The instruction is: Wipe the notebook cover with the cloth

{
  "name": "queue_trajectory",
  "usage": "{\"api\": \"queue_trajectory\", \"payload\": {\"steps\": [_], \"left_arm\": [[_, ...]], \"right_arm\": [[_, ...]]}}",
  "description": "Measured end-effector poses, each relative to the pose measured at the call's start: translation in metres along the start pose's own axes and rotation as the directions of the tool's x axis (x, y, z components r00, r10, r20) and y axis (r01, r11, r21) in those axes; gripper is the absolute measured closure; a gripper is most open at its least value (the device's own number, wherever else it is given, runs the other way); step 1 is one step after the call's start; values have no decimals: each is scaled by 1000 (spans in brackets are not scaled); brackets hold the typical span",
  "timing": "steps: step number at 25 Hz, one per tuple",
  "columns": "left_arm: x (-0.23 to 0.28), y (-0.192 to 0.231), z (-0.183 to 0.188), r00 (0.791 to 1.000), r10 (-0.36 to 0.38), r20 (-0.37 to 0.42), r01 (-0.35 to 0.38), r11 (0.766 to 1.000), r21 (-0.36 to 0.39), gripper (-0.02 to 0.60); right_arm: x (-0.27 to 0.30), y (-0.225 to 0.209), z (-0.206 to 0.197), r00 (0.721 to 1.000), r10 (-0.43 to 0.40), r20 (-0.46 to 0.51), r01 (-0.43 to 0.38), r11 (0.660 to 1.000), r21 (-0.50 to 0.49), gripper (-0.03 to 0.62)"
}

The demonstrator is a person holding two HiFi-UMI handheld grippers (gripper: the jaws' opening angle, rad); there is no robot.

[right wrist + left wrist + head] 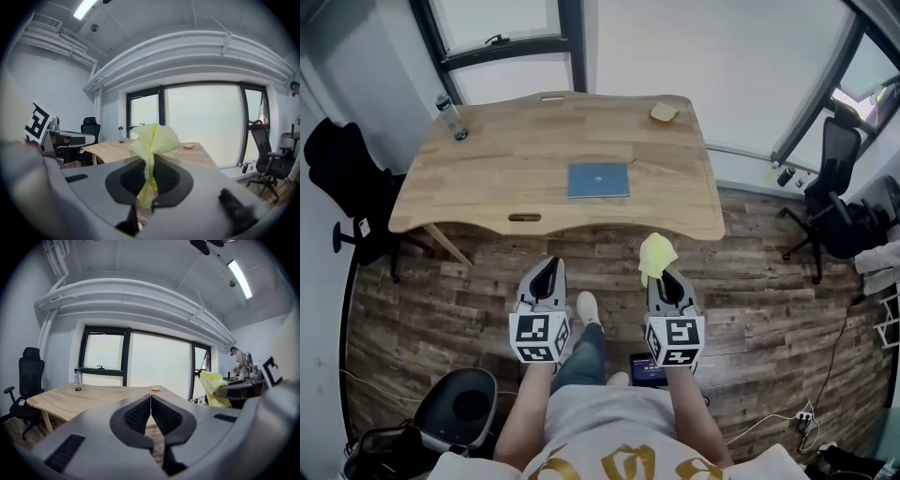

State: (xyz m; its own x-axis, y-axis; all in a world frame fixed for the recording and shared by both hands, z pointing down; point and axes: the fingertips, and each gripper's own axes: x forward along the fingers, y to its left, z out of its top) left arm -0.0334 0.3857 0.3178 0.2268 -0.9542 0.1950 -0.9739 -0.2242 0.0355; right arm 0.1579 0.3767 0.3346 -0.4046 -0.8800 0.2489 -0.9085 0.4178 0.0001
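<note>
At the far left a black office chair (337, 159) stood by the wall, just beside the wooden table (487, 187). A clear bottle (451, 118) stood upright near the table's far left corner. The left gripper (549, 267) hung over the plank floor (441, 300) on the person's side of the table, short of its near edge. Its jaws were pressed together with nothing between them, the ribbed pads (138, 414) meeting along one line. The blue notebook (598, 180) lay flat and closed near the middle of the table, well apart from both grippers. The right gripper (666, 277) was held level with the left one, also short of the table. Its jaws were clamped on a yellow cloth (657, 255), which bunched up above the pads while a tail of it hung below them. A small tan object (664, 112) sat near the table's far right corner, and a second black chair (836, 178) stood at the right by the window
</note>
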Motion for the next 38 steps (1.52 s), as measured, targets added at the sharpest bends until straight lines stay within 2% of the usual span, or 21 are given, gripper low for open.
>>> {"api": "queue_trajectory", "payload": {"steps": [3, 9, 13, 17, 23, 26, 28, 33, 38], "left_arm": [[43, 24, -1, 1000, 8, -1, -8, 1000, -20, 566], [167, 77, 14, 1000, -28, -14, 27, 999, -38, 567], [247, 116, 37, 996, -87, 1, 87, 992, -91, 566], [309, 150, 51, 992, -122, 7, 122, 986, -109, 566], [357, 163, 44, 982, -188, -7, 186, 975, -121, 566], [373, 168, 39, 986, -161, -36, 159, 986, -55, 566], [381, 169, 35, 984, -171, -50, 169, 985, -36, 566], [407, 169, 34, 976, -212, -40, 207, 974, -96, 569], [427, 171, 28, 976, -210, -61, 203, 974, -99, 569]], "right_arm": [[47, -9, 4, 1000, 4, -9, -4, 1000, -20, 556], [174, -38, 19, 997, -2, -71, 1, 1000, -11, 556], [259, -50, 34, 993, -6, -121, 4, 1000, -16, 556], [313, -68, 39, 988, -58, -143, 60, 998, 10, 556], [352, -81, 36, 982, -89, -168, 96, 995, 33, 556], [365, -89, 31, 979, -96, -179, 107, 993, 48, 556], [376, -91, 30, 980, -92, -177, 105, 992, 65, 556], [402, -90, 34, 983, -65, -171, 74, 996, 44, 556], [417, -105, 27, 975, -79, -206, 91, 995, 48, 556]]}}
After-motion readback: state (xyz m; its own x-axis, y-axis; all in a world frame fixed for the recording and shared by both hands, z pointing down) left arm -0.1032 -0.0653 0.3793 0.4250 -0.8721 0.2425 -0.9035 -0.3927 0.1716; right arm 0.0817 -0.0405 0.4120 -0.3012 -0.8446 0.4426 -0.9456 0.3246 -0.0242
